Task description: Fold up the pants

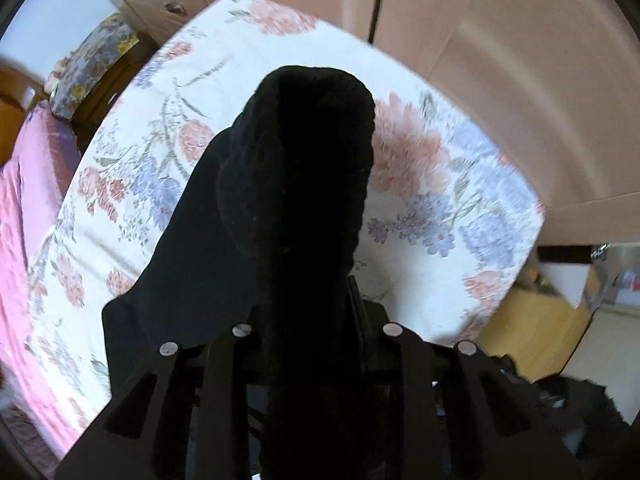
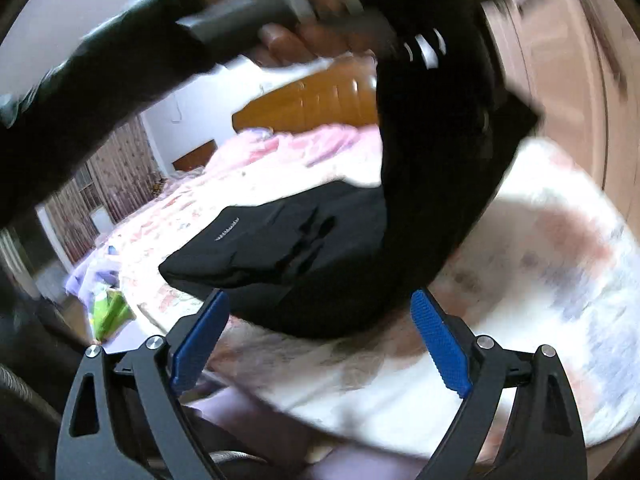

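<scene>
The black pants (image 1: 288,184) hang bunched from my left gripper (image 1: 316,280), which is shut on the cloth; the fabric hides its fingers. In the right wrist view the pants (image 2: 320,248) hang from the left gripper (image 2: 436,52) at the top, held by a hand, and their lower part lies on the floral bed (image 2: 540,280). My right gripper (image 2: 320,320) is open and empty, its blue pads (image 2: 440,344) just in front of the pants' lower edge.
The floral bedspread (image 1: 420,184) covers the bed; a pink sheet (image 1: 16,208) lies at its left. Wardrobe doors (image 1: 500,60) stand behind. A wooden headboard (image 2: 312,100) and pink bedding (image 2: 280,148) lie far across the bed. The person's dark-sleeved arm (image 2: 80,88) crosses the upper left.
</scene>
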Motion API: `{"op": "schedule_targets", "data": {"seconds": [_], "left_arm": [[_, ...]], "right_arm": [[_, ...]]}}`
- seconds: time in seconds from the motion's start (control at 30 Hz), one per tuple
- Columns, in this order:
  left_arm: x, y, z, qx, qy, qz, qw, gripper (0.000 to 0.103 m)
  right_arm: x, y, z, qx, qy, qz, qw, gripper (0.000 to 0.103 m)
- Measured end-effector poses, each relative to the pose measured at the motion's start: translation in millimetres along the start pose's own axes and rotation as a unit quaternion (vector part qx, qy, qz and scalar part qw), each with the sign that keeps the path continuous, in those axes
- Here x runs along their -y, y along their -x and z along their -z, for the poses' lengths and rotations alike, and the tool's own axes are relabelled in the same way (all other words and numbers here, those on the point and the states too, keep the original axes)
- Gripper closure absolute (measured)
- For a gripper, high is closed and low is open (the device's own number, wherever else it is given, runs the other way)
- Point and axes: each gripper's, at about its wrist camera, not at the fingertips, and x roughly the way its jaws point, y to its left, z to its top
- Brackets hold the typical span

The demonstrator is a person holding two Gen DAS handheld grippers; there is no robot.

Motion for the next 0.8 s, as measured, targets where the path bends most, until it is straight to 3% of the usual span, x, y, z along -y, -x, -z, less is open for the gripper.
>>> {"op": "schedule_targets", "data": {"seconds": [0.1, 0.2, 0.27, 0.4, 0.47, 0.57, 0.7, 0.77, 0.8], "left_arm": [[-10.7, 28.6, 19.5, 0.036, 0.031, 0.02, 0.9987, 0.077], [-30.3, 56.9, 42.1, 0.075, 0.069, 0.042, 0.9939, 0.077], [-39.0, 72.3, 55.2, 0.094, 0.086, 0.053, 0.9904, 0.077], [-70.8, 108.1, 92.9, 0.15, 0.124, 0.083, 0.9775, 0.079], [-94.6, 126.1, 126.6, 0.182, 0.147, 0.099, 0.9673, 0.079], [-134.7, 142.6, 191.7, 0.225, 0.188, 0.115, 0.9492, 0.081], [-202.2, 123.4, 316.4, 0.297, 0.276, 0.161, 0.8998, 0.081], [-229.8, 97.0, 368.2, 0.314, 0.319, 0.186, 0.8746, 0.081], [-239.3, 84.9, 385.5, 0.319, 0.331, 0.194, 0.8665, 0.081]], "right_arm": [[5.9, -29.9, -2.0, -0.067, -0.042, 0.082, 0.993, 0.014], [3.0, -43.4, -5.0, -0.071, -0.089, 0.045, 0.992, 0.014], [-17.8, -56.9, -12.5, -0.068, -0.065, 0.063, 0.994, 0.014], [-51.7, -92.4, -18.0, -0.068, -0.006, 0.142, 0.987, 0.014], [-68.7, -112.1, -11.3, -0.066, 0.074, 0.214, 0.972, 0.013], [-85.4, -112.4, -4.1, -0.055, 0.14, 0.26, 0.954, 0.013], [-110.8, -112.3, -3.0, -0.032, 0.196, 0.289, 0.937, 0.013], [-117.5, -112.5, -2.2, -0.028, 0.22, 0.291, 0.931, 0.013], [-119.6, -113.3, -2.6, -0.03, 0.228, 0.291, 0.929, 0.013]]}}
